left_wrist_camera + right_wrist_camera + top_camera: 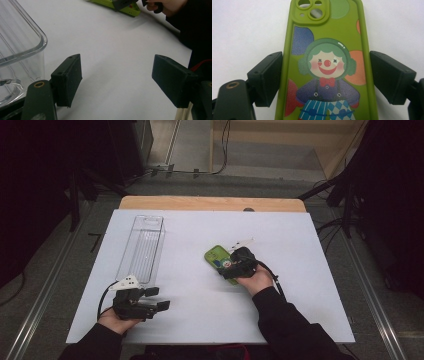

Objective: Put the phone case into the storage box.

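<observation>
The white desk point(200, 225) is carrying a clear bin point(141, 248) along its left side, while the left hand-held gripper point(156, 298) is idling near the front-left corner with jaws apart. At mid-desk, the right hand-held gripper point(231, 270) is straddling a green phone case point(327, 62), jaws at its long edges, apparently touching but not visibly squeezing. The case is lying flat, long axis running front-right to back-left, camera cutout away from the person; the next move likely calls for a firm squeeze before lifting.

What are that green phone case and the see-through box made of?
The phone case looks like soft matte silicone or rubbery plastic: rounded edges, dull green surface, a printed clown. The box looks like hard clear plastic, perhaps acrylic: glossy, transparent, with a thick rounded rim and ribbed floor.
</observation>
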A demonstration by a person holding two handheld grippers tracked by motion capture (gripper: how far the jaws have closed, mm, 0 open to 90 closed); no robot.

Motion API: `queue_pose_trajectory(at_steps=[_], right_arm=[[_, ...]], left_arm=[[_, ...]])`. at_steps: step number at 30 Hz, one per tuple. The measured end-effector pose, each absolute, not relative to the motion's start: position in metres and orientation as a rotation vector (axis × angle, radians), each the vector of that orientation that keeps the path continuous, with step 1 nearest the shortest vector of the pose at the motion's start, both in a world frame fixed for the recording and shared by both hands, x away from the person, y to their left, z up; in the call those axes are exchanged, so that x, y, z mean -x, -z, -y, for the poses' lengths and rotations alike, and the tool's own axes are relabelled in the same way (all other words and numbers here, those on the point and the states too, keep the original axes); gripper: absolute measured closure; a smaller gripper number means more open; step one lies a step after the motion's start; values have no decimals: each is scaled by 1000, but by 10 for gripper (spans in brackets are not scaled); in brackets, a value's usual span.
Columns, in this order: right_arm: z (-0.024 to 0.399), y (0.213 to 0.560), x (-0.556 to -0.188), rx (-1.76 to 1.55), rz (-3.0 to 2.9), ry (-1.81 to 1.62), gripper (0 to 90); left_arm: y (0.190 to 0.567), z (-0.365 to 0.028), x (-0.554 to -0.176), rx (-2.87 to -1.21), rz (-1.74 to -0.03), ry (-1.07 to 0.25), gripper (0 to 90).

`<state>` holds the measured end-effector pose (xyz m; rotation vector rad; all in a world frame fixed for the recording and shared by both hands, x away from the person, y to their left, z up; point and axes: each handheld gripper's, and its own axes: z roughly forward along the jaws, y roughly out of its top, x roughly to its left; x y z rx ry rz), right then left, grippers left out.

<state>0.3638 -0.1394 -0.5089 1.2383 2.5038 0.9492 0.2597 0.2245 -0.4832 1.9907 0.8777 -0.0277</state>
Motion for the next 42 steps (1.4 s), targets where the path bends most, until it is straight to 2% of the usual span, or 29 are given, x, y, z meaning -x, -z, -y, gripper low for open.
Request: queue_pose_trajectory(at_steps=[25, 42], right_arm=[[158, 473, -345, -1266, -2458, -1140, 146], [173, 465, -323, -1290, -2443, -1173, 146]], left_arm=[[470, -211, -259, -1966, -930, 55, 249], [466, -201, -259, -1976, -931, 72, 248]])
